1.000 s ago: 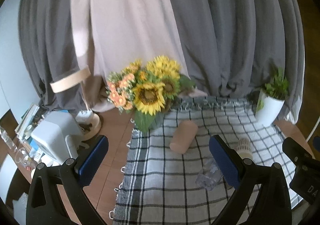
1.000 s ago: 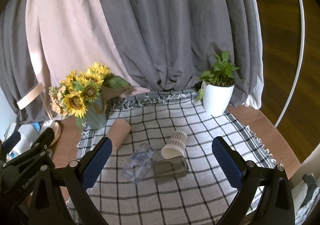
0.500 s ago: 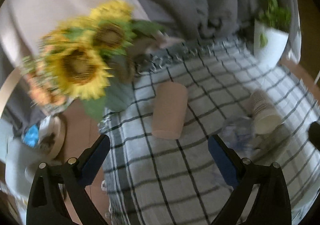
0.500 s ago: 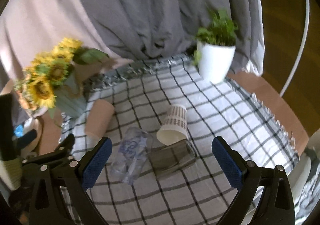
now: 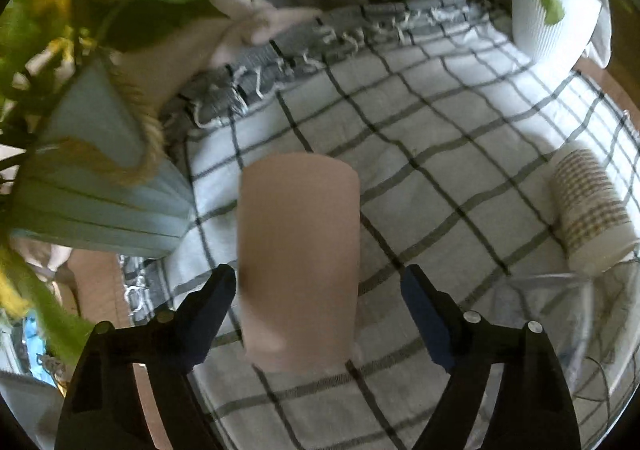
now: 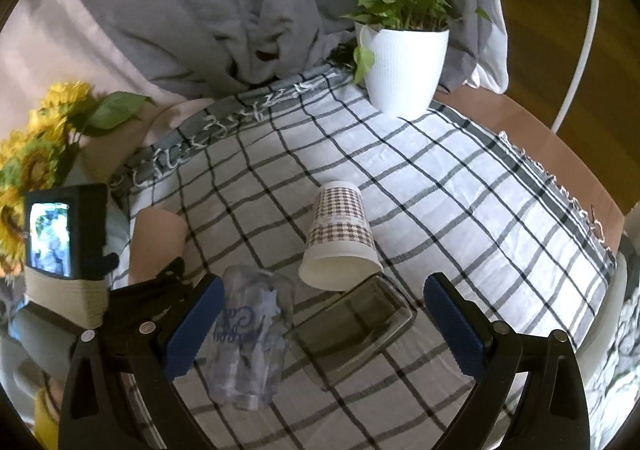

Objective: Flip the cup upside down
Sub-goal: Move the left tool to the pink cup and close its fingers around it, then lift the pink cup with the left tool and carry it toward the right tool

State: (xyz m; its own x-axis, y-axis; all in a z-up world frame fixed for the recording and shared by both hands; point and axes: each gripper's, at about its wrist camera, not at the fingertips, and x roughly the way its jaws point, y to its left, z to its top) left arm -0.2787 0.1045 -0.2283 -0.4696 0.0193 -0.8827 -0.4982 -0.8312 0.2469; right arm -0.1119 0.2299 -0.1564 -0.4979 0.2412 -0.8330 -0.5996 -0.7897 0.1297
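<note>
A tan cup point(image 5: 298, 262) lies on its side on the checked cloth point(image 5: 440, 138), its body between the open fingers of my left gripper point(image 5: 318, 290); contact with the pads cannot be told. It also shows in the right wrist view point(image 6: 158, 240), partly hidden by the left gripper. My right gripper point(image 6: 320, 314) is open and empty above a clear plastic cup point(image 6: 250, 334) and a dark glass tumbler point(image 6: 354, 326), both lying on their sides. A white checked paper cup point(image 6: 340, 236) lies just beyond them, mouth towards the camera.
A vase of sunflowers point(image 5: 96, 178) stands close to the left of the tan cup. A white pot with a green plant point(image 6: 402, 62) stands at the back right of the cloth. Grey curtains hang behind. The cloth's fringed right edge point(image 6: 560, 186) meets brown table.
My left gripper has moved forward and down, so the tan cup now sits between its fingers. My right gripper has moved closer to the clear cup and the tumbler.
</note>
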